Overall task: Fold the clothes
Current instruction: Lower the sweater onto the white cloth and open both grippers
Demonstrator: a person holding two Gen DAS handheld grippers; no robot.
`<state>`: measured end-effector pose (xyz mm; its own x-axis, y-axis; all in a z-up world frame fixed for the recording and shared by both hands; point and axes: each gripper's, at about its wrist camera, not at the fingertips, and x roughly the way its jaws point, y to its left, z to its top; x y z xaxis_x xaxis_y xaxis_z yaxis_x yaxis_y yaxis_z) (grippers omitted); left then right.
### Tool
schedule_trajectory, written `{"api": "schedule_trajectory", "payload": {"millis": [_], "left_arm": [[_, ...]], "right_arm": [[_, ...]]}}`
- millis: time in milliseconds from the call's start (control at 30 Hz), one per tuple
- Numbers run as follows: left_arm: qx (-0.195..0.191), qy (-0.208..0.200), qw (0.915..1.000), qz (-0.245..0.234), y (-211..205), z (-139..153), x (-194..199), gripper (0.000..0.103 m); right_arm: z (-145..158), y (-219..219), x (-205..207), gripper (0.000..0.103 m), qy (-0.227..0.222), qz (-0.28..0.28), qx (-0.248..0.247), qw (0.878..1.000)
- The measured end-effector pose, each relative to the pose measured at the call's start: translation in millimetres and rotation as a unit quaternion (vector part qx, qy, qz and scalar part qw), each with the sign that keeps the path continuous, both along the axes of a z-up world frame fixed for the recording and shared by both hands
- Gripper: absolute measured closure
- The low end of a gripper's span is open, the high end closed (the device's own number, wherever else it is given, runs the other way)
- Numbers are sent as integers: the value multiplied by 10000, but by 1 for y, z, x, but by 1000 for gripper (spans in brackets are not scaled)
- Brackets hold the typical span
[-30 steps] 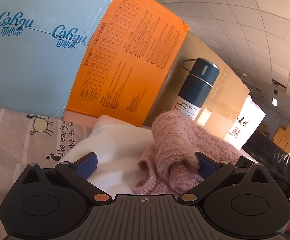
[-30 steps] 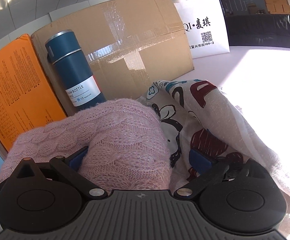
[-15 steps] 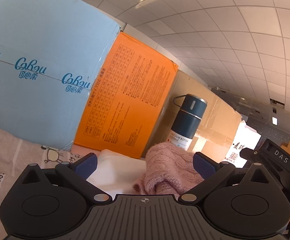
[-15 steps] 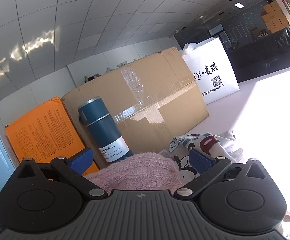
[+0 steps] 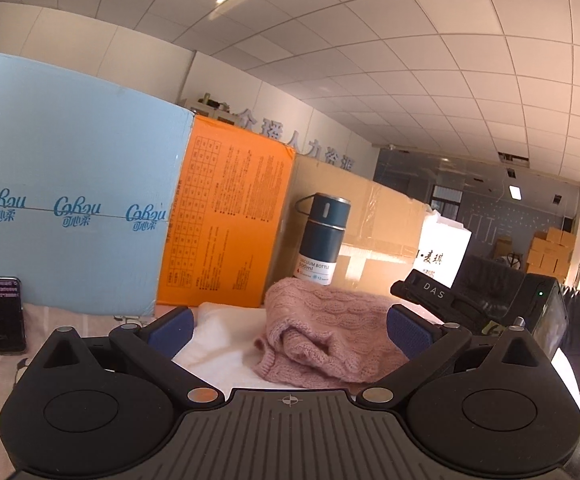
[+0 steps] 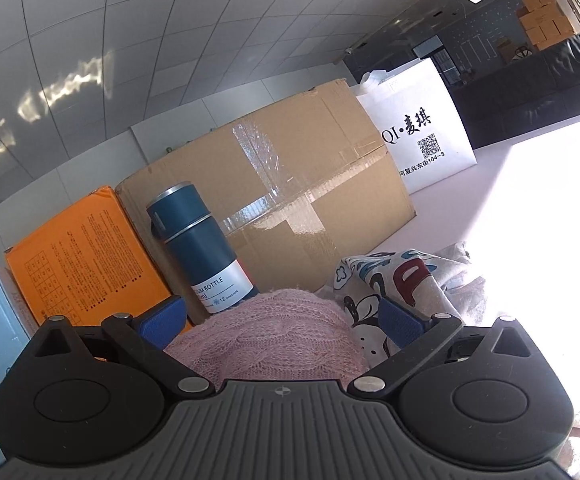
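Behind pink sweater point(image 5: 322, 336): "VACUUM BOTTLE 500ml" flask point(image 5: 322, 236); both grippers' fingers point(image 5: 170, 326) spread, empty.

A grid of white ceiling tiles point(image 5: 390, 64) is filling the upper view, sunlight glinting across it at 11 o'clock. A pale wall point(image 5: 90, 54) is running behind a light blue carton point(image 5: 70, 184) at 9 o'clock, with an orange box point(image 5: 230, 216), a taped cardboard box point(image 6: 282, 200) and a white bag point(image 6: 418, 136) lining up beside it. At 3 o'clock a dark sofa point(image 5: 490, 276) is sitting before stacked cartons point(image 5: 550, 250) and a dark glass partition point(image 5: 470, 200), bright daylight washing over the surface at right
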<state>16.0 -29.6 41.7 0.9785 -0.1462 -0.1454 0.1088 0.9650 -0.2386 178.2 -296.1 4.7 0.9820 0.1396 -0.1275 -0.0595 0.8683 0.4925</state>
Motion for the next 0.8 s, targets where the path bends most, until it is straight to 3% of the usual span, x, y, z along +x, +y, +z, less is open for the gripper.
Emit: {"api": "schedule_trajectory", "payload": {"millis": [200, 500, 800], "left_arm": [[174, 70, 9998, 46, 17, -4, -29, 0], [-117, -85, 9998, -162, 32, 4, -50, 0], [-241, -256, 9993, -101, 41, 17, -65, 0]], "right_arm": [[-6, 7, -7, 0, -158, -181, -248, 9994], [-5, 11, -32, 0, -319, -873, -598, 9939], [14, 22, -97, 0, -432, -769, -742, 9933]]}}
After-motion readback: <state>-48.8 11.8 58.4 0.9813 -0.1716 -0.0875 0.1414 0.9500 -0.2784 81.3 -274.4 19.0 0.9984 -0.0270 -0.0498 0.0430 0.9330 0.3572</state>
